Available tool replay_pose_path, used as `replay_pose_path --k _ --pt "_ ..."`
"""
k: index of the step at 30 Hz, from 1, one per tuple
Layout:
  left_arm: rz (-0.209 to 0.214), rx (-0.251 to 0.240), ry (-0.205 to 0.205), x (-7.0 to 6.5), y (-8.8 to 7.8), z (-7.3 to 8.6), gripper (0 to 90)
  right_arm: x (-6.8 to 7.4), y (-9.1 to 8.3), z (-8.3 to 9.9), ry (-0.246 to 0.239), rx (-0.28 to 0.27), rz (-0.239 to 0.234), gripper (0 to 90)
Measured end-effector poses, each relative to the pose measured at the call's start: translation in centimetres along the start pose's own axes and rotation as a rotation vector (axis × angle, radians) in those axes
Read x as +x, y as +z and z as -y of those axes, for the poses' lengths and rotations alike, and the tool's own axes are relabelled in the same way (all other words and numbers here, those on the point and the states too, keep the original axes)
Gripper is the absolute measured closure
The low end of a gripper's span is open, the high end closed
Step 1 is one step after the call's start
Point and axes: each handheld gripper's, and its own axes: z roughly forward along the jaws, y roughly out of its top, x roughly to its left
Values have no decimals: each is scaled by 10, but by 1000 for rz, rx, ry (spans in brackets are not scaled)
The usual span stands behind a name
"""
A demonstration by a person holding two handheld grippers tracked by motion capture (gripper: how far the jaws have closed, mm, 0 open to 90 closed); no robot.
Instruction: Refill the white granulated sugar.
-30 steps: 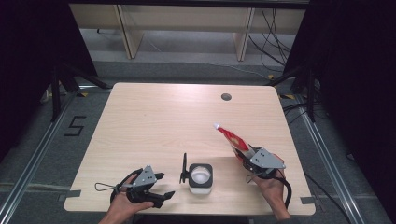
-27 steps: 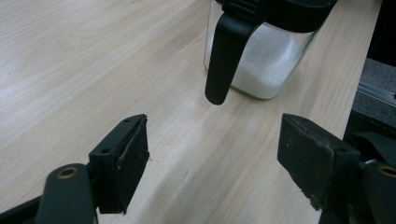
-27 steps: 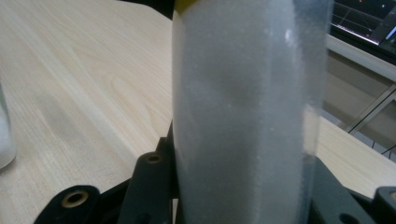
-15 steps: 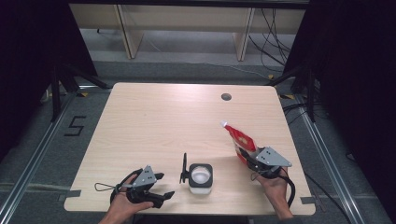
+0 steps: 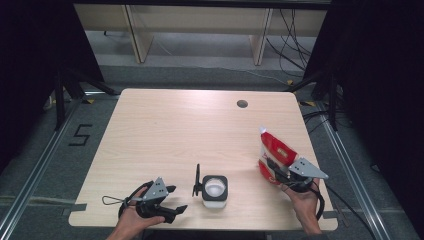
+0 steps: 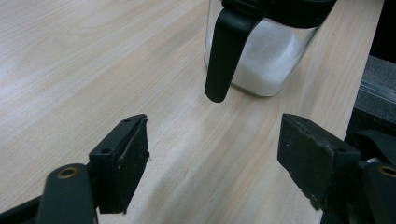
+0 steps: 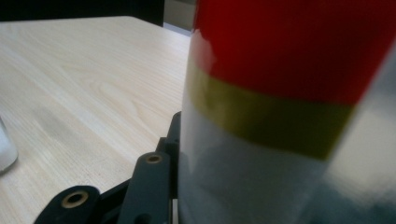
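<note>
Pale wood table (image 5: 165, 130) with a round cable hole (image 5: 242, 104) near its far edge, hemmed by dark curtains and bare shelving behind. On the floor at the left, a taped mark (image 5: 81, 135) reading "5".

Near the front right corner, right gripper (image 5: 274, 169) clamped on the lower part of a red-and-white spouted refill pouch (image 5: 274, 147). Jaws partly closed, pressing the soft pouch from both sides. Pouch lifted off the table and tilted, white spout up and pointing away toward the far left. Probably held low so that the spout end stays free for tipping, and kept spout-up so that nothing spills on the way.

At the front middle of the table, a square glass jar (image 5: 215, 190) of white granules, perhaps sugar or salt. Black lid flap (image 5: 197, 180) swung out to the jar's left side, leaving the mouth clear, likely to take a refill from the pouch. Jar and pouch well apart.

Left gripper (image 5: 176, 198) resting low by the front left edge, jaws spread wide with nothing between them. Aimed at the jar (image 6: 266, 60) and its hanging flap (image 6: 224, 51), near but not touching; seemingly waiting to steady the jar.

Up close on the pouch (image 7: 289, 93): a red field, an olive-yellow band, then white below. No brand name or lettering legible there, nor on the jar.
</note>
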Motion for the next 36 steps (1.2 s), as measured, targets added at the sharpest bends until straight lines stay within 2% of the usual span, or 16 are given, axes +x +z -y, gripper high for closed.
replay_pose_path --k 3,8,10,12,16,17,18,20,21,24,28,29,30,32,33,36 --pt "3 -3 -5 0 0 0 241 0 0 -1 -23 3 -7 659" --pt "1 0 0 0 0 0 241 2 -4 -1 17 10 10 649" --pt "1 0 1 0 0 0 241 -1 -6 -1 12 1 7 638" --pt "0 1 -1 0 0 0 241 0 -8 -1 25 -9 21 622" --pt "1 -6 -7 0 1 0 241 7 -17 -4 82 26 23 570" --pt "-3 2 4 1 0 0 241 6 -17 -4 68 15 21 553" --pt "-9 15 17 2 0 0 241 8 -20 -4 90 30 34 532" --pt "-5 6 9 1 0 0 241 8 -22 -5 112 9 27 488" --pt "-7 11 10 1 0 0 241 9 -24 -5 129 4 45 468" --pt "-8 7 1 1 0 0 241 10 -29 -5 141 -5 55 431" --pt "-11 18 21 2 -1 0 241 13 -37 -7 142 4 74 390" --pt "-11 18 19 2 -1 0 241 13 -39 -7 156 4 48 380" --pt "-11 17 14 2 -1 0 241 15 -41 -6 157 2 83 370" --pt "-12 13 10 2 -1 0 241 16 -45 -6 162 14 88 358" --pt "-3 -6 -12 0 0 0 242 15 -47 -5 146 23 89 348" --pt "-5 -4 -10 1 0 0 242 18 -55 -4 153 42 104 343"
